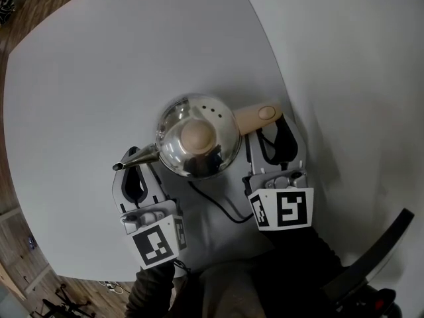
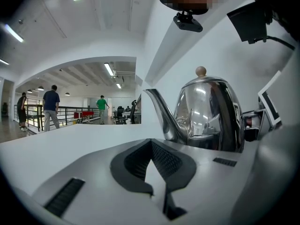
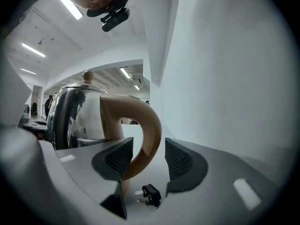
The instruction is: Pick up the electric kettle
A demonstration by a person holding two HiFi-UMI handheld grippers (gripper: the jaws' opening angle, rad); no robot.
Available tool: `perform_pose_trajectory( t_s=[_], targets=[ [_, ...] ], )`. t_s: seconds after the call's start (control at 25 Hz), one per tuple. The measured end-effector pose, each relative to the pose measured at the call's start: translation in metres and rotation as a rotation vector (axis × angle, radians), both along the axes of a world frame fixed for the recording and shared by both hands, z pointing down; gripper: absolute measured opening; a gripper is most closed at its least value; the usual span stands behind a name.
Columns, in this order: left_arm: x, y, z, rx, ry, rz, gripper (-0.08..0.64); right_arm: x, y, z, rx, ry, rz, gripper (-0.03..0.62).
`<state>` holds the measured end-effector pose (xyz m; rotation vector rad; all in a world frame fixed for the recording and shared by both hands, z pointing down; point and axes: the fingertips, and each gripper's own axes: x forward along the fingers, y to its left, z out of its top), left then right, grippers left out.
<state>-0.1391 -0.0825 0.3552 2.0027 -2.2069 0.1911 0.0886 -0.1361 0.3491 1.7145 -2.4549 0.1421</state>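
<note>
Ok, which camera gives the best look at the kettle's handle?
The right gripper view: the tan handle shows close and side-on between the open jaws of the right gripper. The head view shows only its top, from above. In the left gripper view the steel body of the electric kettle hides it.

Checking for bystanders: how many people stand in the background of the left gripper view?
3. A person in dark clothes at far left, a person in blue beside, a person in green further right. The kettle may hide others.
</note>
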Motion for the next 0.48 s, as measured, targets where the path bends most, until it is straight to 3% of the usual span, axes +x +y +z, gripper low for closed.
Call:
perform_pose_trajectory(
  t_s=[0.28, 0.48],
  targets=[
    [-0.007, -0.009, -0.002, 0.065, 0.013, -0.035, -0.003, -0.005, -0.013, -0.009, 0.102, 0.092, -0.036, 0.184],
    [-0.011, -0.019, -0.011, 0.078, 0.035, -0.046, -0.003, -0.009, -0.027, -0.021, 0.122, 0.129, -0.098, 0.185]
  ],
)
